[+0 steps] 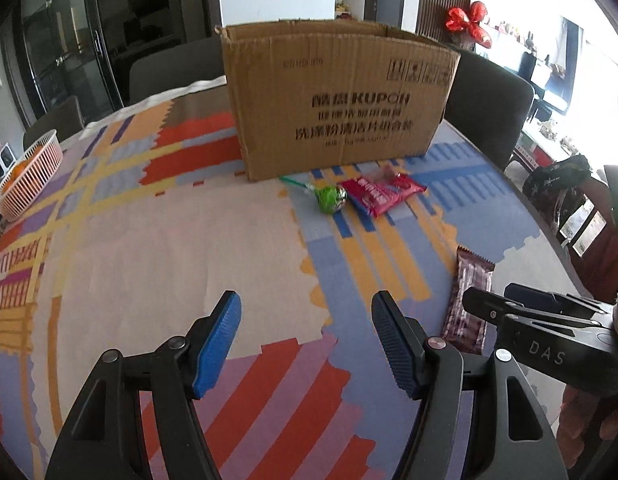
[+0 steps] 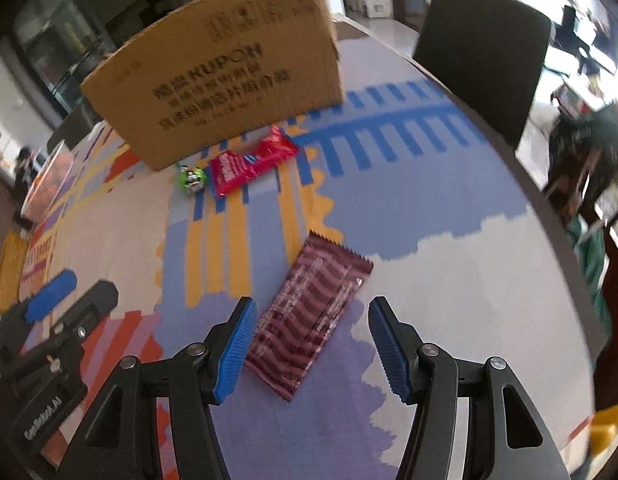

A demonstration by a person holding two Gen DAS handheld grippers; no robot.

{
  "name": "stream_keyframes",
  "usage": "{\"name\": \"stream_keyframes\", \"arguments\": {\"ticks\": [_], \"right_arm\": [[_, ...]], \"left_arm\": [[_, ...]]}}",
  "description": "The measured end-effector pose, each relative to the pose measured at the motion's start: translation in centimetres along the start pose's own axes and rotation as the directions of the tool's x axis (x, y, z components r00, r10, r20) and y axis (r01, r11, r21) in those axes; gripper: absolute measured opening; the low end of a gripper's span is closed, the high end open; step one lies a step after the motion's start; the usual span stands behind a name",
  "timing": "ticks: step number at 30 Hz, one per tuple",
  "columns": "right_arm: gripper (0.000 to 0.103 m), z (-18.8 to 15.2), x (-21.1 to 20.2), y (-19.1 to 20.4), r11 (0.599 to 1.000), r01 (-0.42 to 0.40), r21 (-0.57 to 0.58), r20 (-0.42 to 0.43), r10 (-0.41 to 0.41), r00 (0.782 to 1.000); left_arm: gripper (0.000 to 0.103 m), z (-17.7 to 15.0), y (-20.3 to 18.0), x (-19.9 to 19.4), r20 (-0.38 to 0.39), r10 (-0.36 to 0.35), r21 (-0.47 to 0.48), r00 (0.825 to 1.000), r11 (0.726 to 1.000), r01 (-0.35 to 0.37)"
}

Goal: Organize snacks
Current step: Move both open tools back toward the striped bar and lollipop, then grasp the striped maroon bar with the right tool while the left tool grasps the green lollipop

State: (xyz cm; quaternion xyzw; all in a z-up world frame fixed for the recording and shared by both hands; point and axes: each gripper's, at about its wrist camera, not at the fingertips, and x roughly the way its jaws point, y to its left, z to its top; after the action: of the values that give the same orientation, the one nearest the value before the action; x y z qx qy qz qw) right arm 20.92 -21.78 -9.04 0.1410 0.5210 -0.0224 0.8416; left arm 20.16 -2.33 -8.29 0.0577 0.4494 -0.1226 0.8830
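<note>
Daylight floods the room at the right of both views, dark chairs (image 1: 485, 104) ringing a big table (image 2: 521, 208) under a patchwork cloth (image 1: 149, 240).

Biggest piece on it: the cardboard box (image 1: 337, 108), top centre in the left view, open-topped and upright. It looks like the natural bin for the snacks.

Far left, a white basket (image 1: 29, 172) with something orange inside, well clear of the action.

Now the snacks. A maroon wafer pack (image 2: 309, 316) lies flat at centre-bottom of the right view, slanted, its near end between the pads of the right gripper (image 2: 311, 350). Those jaws stand apart, nothing pinched yet. Light, crinkly foil, I'd say, probably brittle inside, so take it across the narrow width with a soft squeeze.

Up by the box's front wall, a pink packet (image 1: 383, 194) and, just beside it, a green lollipop (image 1: 329, 200) with its stick towards the box. The packet looks soft and slippery. The lollipop is likely to roll, so grip the ball.

Left gripper (image 1: 307, 344) hangs over bare cloth, jaws apart and empty.

Room? Plenty in mid-table. Watch the table edge curving close at the right, and the two grippers sitting near each other.
</note>
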Motion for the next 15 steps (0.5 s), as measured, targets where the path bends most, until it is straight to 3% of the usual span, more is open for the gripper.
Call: {"name": "stream_keyframes", "arguments": {"ticks": [8, 15], "right_arm": [[0.059, -0.4, 0.9, 0.0, 0.995, 0.033, 0.090, 0.018, -0.035, 0.999], [0.059, -0.4, 1.3, 1.2, 0.993, 0.084, 0.076, 0.043, -0.088, 0.995]], "left_arm": [[0.067, -0.4, 0.6, 1.5, -0.021, 0.010, -0.020, 1.000, 1.000, -0.010], [0.067, -0.3, 0.6, 2.7, -0.041, 0.015, -0.040, 0.999, 0.999, -0.017]]}}
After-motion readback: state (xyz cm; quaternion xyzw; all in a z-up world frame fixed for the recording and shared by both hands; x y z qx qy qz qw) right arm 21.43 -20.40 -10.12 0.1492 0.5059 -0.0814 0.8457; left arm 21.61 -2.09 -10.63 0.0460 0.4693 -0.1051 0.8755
